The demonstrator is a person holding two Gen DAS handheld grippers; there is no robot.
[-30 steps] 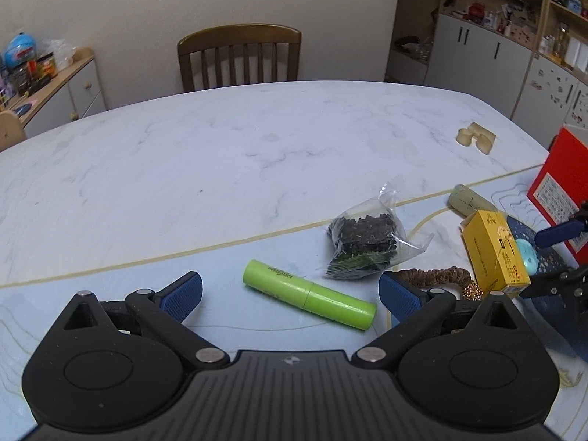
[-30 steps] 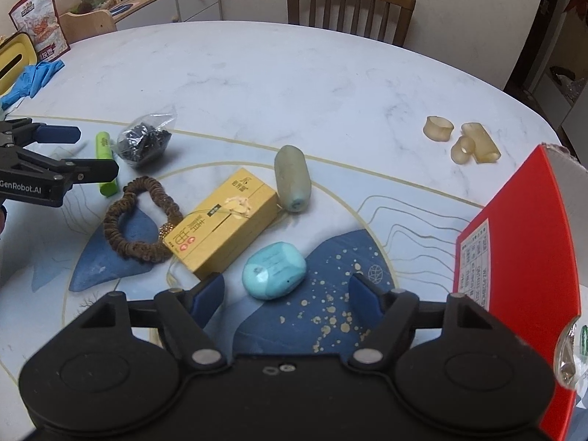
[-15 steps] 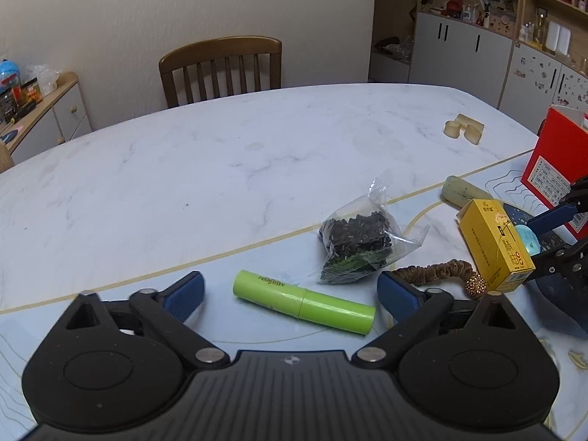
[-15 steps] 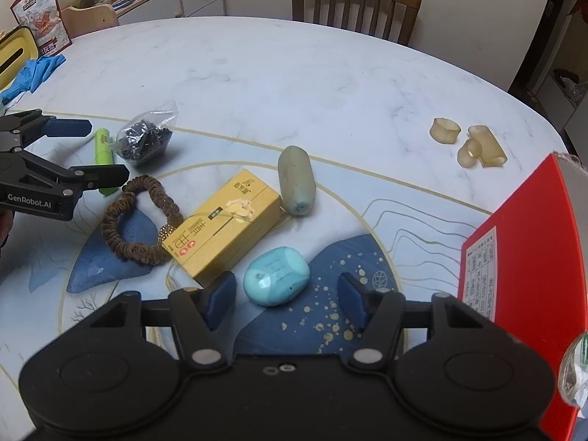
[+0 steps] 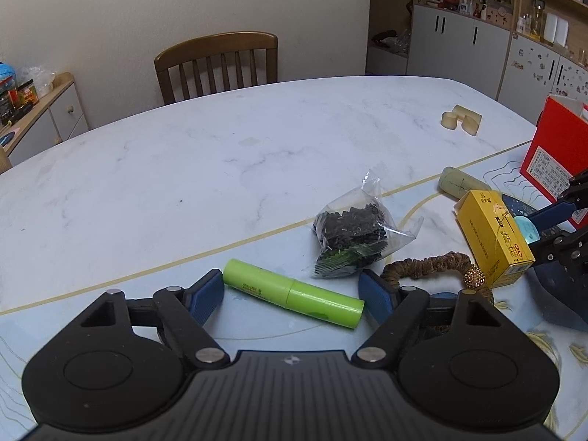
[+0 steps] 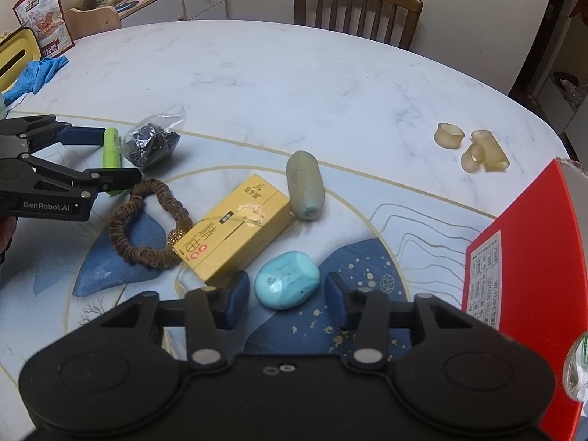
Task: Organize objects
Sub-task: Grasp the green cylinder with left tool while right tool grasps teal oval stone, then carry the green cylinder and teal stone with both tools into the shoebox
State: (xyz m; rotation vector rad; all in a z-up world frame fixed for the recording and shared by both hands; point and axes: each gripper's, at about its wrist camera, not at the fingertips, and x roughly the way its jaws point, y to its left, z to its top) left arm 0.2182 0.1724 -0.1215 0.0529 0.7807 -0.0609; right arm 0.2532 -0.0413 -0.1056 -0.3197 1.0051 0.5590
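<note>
The left gripper (image 5: 290, 292) has just been closing, its jaws now bracketing the green tube (image 5: 293, 293), which is lying endwise across the gap. The right gripper (image 6: 286, 296) has been narrowing around the turquoise soap (image 6: 286, 284) beside the yellow box (image 6: 233, 226); neither is gripping yet.

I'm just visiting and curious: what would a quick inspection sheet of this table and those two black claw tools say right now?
Surface: marble table with a patterned mat.
Job's things: green tube, bag of dark bits, brown scrunchie, yellow box, grey-green capsule, turquoise stone, red box.
Clutter: beige rings, blue glove.
Grippers: left gripper has just been closing, tube between the jaws, not yet pressed; right gripper has just been closing, stone between the jaws, gaps visible.
Cables: nothing seen.
Surroundings: wooden chair, cabinets.
</note>
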